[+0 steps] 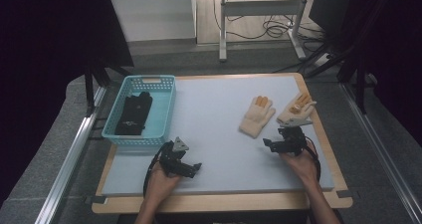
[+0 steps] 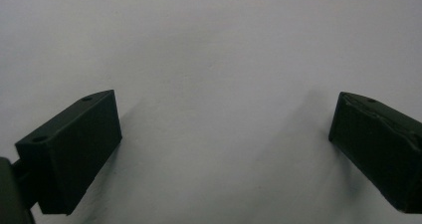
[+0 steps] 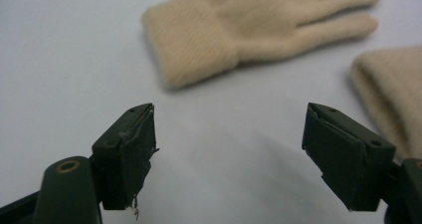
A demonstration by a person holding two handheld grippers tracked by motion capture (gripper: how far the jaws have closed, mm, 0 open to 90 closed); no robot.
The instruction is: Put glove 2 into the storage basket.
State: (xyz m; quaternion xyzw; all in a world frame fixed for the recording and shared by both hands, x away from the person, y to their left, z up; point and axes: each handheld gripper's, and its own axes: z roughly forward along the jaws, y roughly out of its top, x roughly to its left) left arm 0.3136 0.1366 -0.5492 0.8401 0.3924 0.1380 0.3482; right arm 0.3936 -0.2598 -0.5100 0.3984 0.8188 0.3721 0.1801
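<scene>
So the right hand-held gripper point(image 1: 284, 140) has its jaws spread wide with nothing between them, hovering over the counter point(image 1: 219, 134) just short of the two cream gloves. In the right gripper view, the nearer glove point(image 3: 239, 32) lies straight ahead of the jaws, cuff toward them, and the second glove point(image 3: 393, 89) sits off to the jaw's right side, close by. The left hand-held gripper point(image 1: 185, 168) is wide open too, empty, pointing at bare counter and well away from the gloves, with the blue basket point(image 1: 164, 104) just beyond it.

What could go sideways, I think: the two gloves lie really close together, so a wide-open grab at one cuff could snag the edge of the other and drag it along. The knit is soft and floppy, so a shallow pinch may just pull up a bit of fabric and let the rest slip out on the lift. Coming down too steep could also press the pads into the counter instead of getting under the cuff.

Hard to make out: the dark thing in the basket point(image 1: 133, 115) looks like black gloves, but I can't tell how many. The second glove is cut off at the frame edge in the right gripper view, and the orange fingertips point(image 1: 262, 101) are blurry.
</scene>
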